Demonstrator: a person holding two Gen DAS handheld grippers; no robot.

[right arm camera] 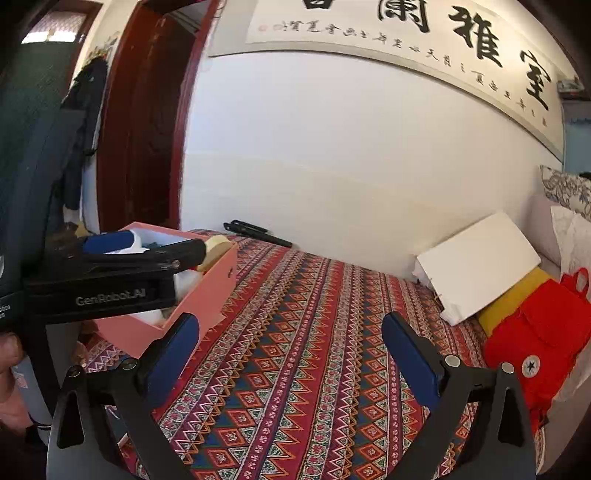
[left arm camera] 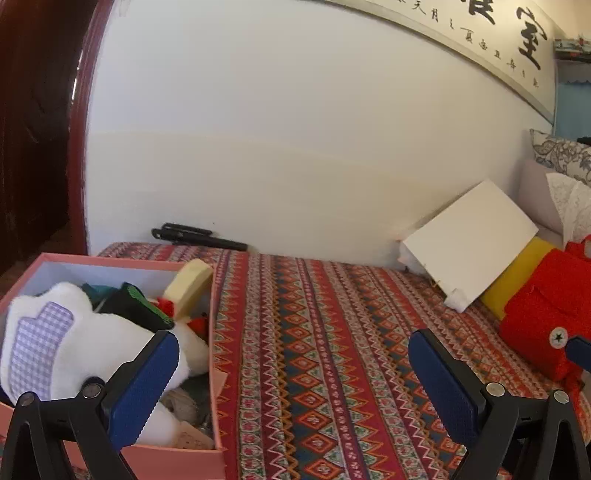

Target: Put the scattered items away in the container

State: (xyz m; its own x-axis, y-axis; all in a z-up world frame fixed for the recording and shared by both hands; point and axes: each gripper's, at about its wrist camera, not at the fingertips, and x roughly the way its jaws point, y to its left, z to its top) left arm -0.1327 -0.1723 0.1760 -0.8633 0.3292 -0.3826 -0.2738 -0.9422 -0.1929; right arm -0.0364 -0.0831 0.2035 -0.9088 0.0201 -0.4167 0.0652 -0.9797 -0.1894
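A bed (left arm camera: 332,350) covered in a red patterned spread fills the lower part of both views, set against a white wall (left arm camera: 295,147) that carries a long calligraphy scroll (right arm camera: 406,33). At the bed's left corner, by the dark red door frame (right arm camera: 147,129), sits the pink box (left arm camera: 218,369), open and already packed: a white plush toy (left arm camera: 74,332) with a purple checked patch lies on top, with dark items and a pale yellow block (left arm camera: 190,286) behind it. On the right of the bed a red backpack (right arm camera: 535,332) leans beside a yellow cushion (left arm camera: 517,269) and a white board (left arm camera: 472,240). A black tripod-like object (left arm camera: 199,236) lies along the wall. The left tool (left arm camera: 295,362) stands wide apart with nothing in it, its left finger over the box. The right tool (right arm camera: 291,347) is likewise spread wide and empty, above bare bedspread.
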